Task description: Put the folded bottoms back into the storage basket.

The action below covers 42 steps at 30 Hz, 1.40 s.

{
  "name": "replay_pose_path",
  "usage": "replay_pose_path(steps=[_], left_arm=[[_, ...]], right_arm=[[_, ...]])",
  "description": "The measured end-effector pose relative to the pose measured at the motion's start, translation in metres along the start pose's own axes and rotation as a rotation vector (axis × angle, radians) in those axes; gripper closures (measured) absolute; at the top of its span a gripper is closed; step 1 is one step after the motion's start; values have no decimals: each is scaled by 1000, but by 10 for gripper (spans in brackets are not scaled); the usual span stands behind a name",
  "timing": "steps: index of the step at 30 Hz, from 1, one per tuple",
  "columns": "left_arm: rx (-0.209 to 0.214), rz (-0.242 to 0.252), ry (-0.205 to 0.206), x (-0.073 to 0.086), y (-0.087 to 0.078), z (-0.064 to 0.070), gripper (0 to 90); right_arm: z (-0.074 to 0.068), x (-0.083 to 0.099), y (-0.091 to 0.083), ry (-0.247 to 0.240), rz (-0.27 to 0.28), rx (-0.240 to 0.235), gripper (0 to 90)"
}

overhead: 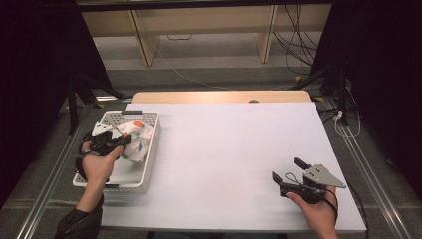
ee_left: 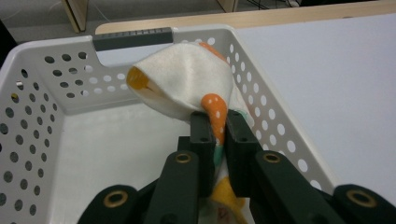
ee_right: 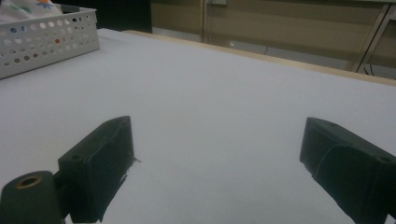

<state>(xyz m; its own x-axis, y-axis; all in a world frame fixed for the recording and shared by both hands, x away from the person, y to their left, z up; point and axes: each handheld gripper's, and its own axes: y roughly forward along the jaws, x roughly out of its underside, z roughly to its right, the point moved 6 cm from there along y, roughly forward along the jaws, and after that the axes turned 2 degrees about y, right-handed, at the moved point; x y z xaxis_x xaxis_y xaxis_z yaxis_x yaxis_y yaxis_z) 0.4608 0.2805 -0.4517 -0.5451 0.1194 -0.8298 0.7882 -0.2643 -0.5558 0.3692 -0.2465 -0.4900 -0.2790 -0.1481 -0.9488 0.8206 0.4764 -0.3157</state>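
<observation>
Cloth [ee_left: 187, 79], white with orange dots, bunches between clamped left gripper [ee_left: 218, 128] jaws.

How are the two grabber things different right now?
The left gripper is shut on the spotted cloth, while the right gripper is wide open with nothing between its jaws. The left gripper is over the white basket, while the right gripper is low over the bare white table, far from the basket. Both have black jaws, and a hand holds each.

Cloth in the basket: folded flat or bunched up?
Bunched up. The cloth rises in a crumpled peak above the basket floor, pinched by the left hand-held gripper.
</observation>
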Motion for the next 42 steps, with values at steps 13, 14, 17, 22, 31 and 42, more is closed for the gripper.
replay_pose_path(steps=[13, 14, 17, 22, 31, 42], left_arm=[[-23, -34, -3, 7, 7, -8, 827], [-28, -36, 0, 7, 7, -9, 827], [-31, -43, 1, 8, 8, -10, 827], [-39, -51, -4, 10, 10, -14, 826], [-58, -78, 9, 14, 12, -20, 825], [-111, -118, 83, 18, 17, -27, 820]], right_arm=[[0, 0, 0, 0, 1, -3, 106], [0, 0, 0, -1, 0, -3, 106], [0, 0, 1, 2, 6, -4, 106], [0, 0, 0, 1, 0, -4, 106], [0, 0, 0, 1, 1, -4, 106], [-1, 0, 1, 0, 1, -4, 106]])
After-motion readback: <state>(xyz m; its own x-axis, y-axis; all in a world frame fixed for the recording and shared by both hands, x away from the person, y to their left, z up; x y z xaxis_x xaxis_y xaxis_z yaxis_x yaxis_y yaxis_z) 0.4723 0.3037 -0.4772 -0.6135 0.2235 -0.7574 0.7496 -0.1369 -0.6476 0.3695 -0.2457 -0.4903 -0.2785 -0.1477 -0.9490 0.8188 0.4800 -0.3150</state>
